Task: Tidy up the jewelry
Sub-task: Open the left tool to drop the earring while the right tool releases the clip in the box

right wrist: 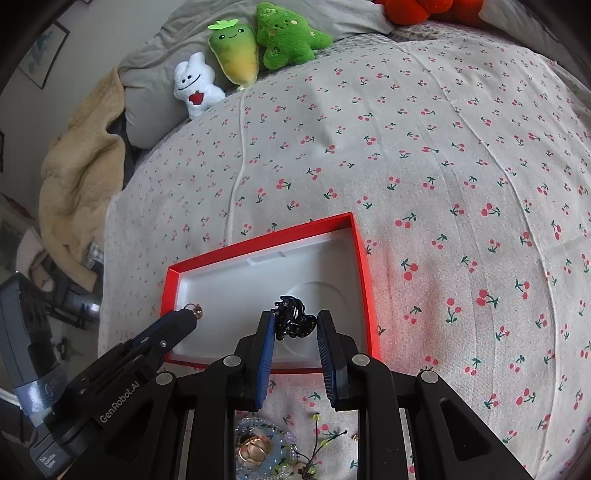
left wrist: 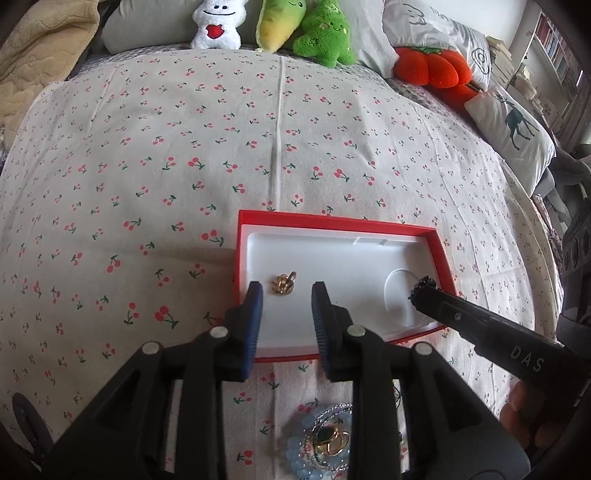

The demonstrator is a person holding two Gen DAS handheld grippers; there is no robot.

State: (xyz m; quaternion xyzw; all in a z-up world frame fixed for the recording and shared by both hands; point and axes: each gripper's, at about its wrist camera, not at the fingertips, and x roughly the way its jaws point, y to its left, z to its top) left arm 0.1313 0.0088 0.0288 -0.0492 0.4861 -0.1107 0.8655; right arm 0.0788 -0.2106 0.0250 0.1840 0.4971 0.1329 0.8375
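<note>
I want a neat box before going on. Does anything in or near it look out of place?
Mostly tidy. The gold ring lies loose on the white tray of the red box, not in a slot. A tangled heap of beads and rings remains on the bedspread before the box. The right tool is around a black clip.

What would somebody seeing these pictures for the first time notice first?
Probably the red box with its white lining, lying open on the cherry-print bedspread just ahead of both grippers. A small gold piece lies inside near its left end, before the open left gripper, and a black hair claw sits between the right gripper jaws. Bright plush toys line the far edge.
</note>
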